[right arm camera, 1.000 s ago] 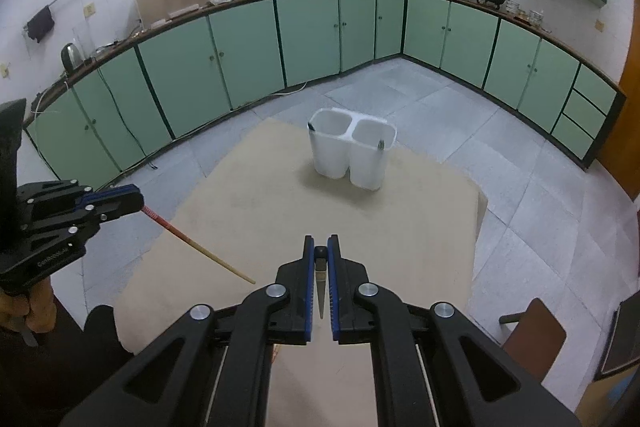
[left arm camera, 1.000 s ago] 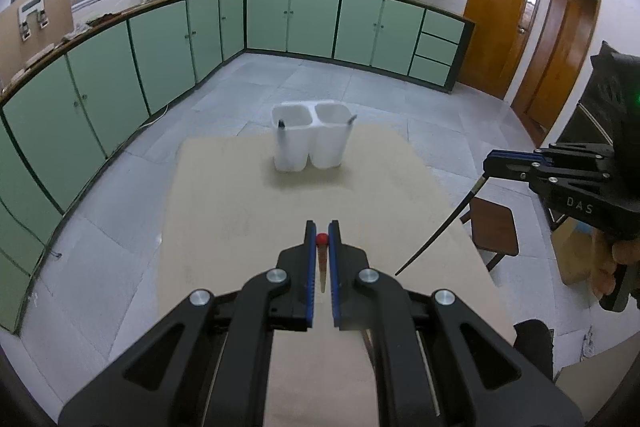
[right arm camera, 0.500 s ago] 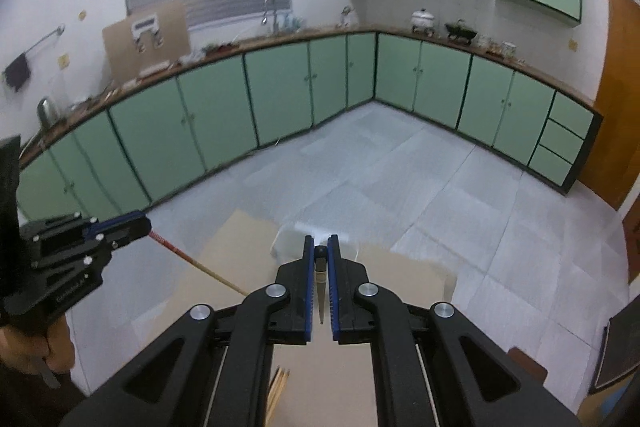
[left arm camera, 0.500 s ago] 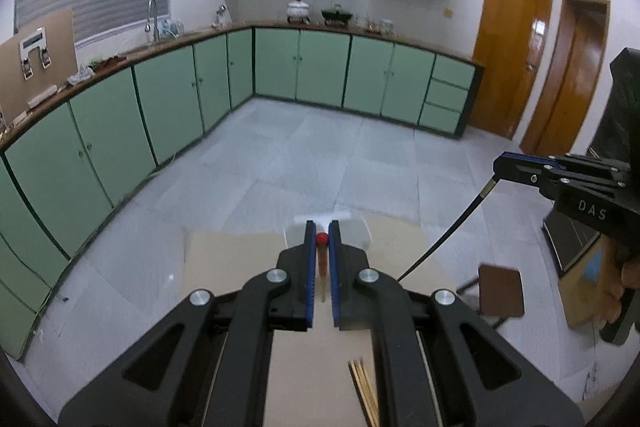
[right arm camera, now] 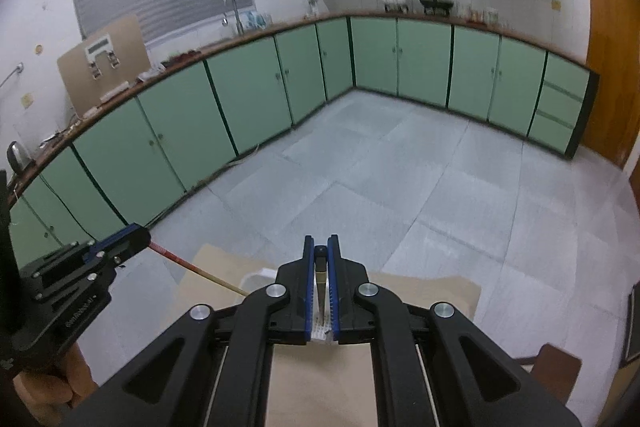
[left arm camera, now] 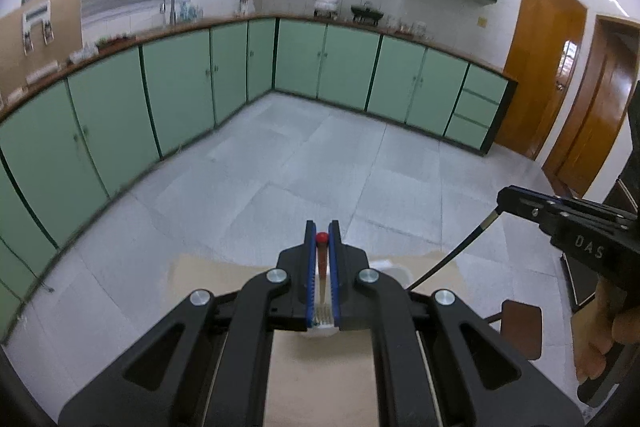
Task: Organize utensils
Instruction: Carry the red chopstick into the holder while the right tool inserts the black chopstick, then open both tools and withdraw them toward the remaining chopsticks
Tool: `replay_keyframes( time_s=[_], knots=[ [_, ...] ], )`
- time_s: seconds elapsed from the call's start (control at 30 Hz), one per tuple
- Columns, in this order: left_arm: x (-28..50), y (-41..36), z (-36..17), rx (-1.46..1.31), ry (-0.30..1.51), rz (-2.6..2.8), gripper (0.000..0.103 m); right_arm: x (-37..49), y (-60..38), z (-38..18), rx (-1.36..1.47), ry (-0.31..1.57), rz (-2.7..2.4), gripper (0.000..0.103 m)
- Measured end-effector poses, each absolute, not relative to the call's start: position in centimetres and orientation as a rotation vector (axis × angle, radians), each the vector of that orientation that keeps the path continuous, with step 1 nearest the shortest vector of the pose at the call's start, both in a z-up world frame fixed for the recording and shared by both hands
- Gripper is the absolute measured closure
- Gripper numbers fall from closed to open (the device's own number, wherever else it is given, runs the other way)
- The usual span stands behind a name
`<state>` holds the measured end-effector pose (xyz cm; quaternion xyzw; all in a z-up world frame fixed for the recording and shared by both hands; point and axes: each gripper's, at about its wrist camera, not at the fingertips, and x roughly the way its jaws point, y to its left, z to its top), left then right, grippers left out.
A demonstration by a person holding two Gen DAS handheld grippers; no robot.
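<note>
Above the far edge of the tan table [left arm camera: 320, 379], in the left wrist view, the left gripper [left arm camera: 322, 239] has its blue-padded jaws pressed together on a red-tipped chopstick [left arm camera: 321, 259], whose round red end sits between the fingertips while the wooden shaft runs back down the gap. Just behind the jaws, a white utensil holder [left arm camera: 390, 269] stands on the table, mostly hidden by the gripper body; only part of its rim shows. To the right, the right gripper [left arm camera: 505, 198] is held by a hand [left arm camera: 604, 343] and pinches a dark chopstick [left arm camera: 460, 251] that slants down towards the holder. A brown stool [left arm camera: 520, 327] stands on the grey tiled floor beside the table.

Over the same table [right arm camera: 320, 387] edge, in the right wrist view, the right gripper [right arm camera: 321, 251] is clamped on the dark chopstick [right arm camera: 321, 279], which lies along the narrow gap between the pads. Part of the white utensil holder [right arm camera: 256, 279] peeks out left of the jaws. At the left, the left gripper [right arm camera: 140, 237] grips the red-tipped chopstick [right arm camera: 200, 273], which angles down to the right towards the holder. Green cabinets [right arm camera: 248, 99] line the walls.
</note>
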<state>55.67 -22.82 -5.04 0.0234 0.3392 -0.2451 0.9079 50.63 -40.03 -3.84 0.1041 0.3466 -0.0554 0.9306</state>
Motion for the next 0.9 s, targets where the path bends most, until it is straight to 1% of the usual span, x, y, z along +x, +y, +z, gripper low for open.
replay_keyframes(
  time_s=[0.1, 0.13, 0.17, 0.2, 0.23, 0.33, 0.37, 0.43, 0.47, 0.5, 0.53, 0.57, 0.6, 0.67, 0.73, 0.77, 0.83, 0.9],
  knots=[
    [56.7, -22.6, -7.2, 0.058, 0.731, -0.488, 0.096, 51.4, -40.9, -6.2, 0.253, 0.744, -0.09, 0.096],
    [56.7, -22.3, -7.7, 0.056, 0.728, -0.474, 0.093, 51.4, -41.1, -6.7, 0.261, 0.752, -0.086, 0.095],
    [56.9, -21.9, -7.9, 0.054, 0.726, -0.471, 0.08, 51.1, -41.1, -6.9, 0.257, 0.744, -0.087, 0.087],
    [56.8, -21.5, -7.8, 0.046, 0.72, -0.468, 0.073, 51.0, -41.1, -6.9, 0.248, 0.737, -0.091, 0.08],
    [56.7, -21.1, -7.8, 0.043, 0.713, -0.464, 0.066, 50.6, -41.0, -6.8, 0.236, 0.728, -0.098, 0.078],
    [55.3, -19.5, -6.7, 0.051, 0.681, -0.473, 0.064, 48.9, -41.1, -6.0, 0.24, 0.703, -0.091, 0.078],
    [54.7, -18.9, -6.4, 0.057, 0.671, -0.475, 0.06, 48.1, -41.1, -5.7, 0.235, 0.692, -0.091, 0.078],
    [52.9, -17.8, -5.8, 0.074, 0.642, -0.479, 0.056, 46.1, -41.1, -5.2, 0.234, 0.67, -0.083, 0.078],
    [51.8, -17.0, -5.6, 0.076, 0.632, -0.489, 0.054, 44.5, -40.9, -4.9, 0.219, 0.651, -0.08, 0.075],
    [50.3, -16.0, -5.5, 0.082, 0.616, -0.496, 0.052, 43.5, -40.9, -4.7, 0.21, 0.64, -0.077, 0.068],
    [49.1, -15.4, -5.6, 0.09, 0.601, -0.496, 0.049, 41.6, -40.6, -4.8, 0.2, 0.625, -0.077, 0.066],
    [47.6, -14.5, -5.9, 0.094, 0.582, -0.497, 0.044, 39.7, -40.0, -5.0, 0.186, 0.607, -0.075, 0.065],
    [46.5, -13.7, -6.2, 0.095, 0.569, -0.499, 0.042, 38.2, -39.8, -5.4, 0.176, 0.599, -0.067, 0.065],
    [42.9, -12.0, -7.8, 0.105, 0.541, -0.493, 0.031, 34.4, -38.6, -6.8, 0.162, 0.577, -0.059, 0.064],
    [38.7, -10.4, -10.5, 0.127, 0.516, -0.48, 0.026, 29.5, -36.5, -9.7, 0.119, 0.564, -0.057, 0.063],
    [37.4, -10.2, -11.3, 0.136, 0.513, -0.474, 0.024, 27.7, -35.5, -10.9, 0.102, 0.557, -0.057, 0.062],
    [33.8, -8.8, -14.2, 0.124, 0.529, -0.461, 0.02, 23.0, -32.3, -15.7, 0.063, 0.581, -0.045, 0.062],
    [30.3, -7.0, -17.2, 0.084, 0.566, -0.463, 0.019, 19.4, -29.7, -20.5, 0.078, 0.626, -0.032, 0.062]
  ],
)
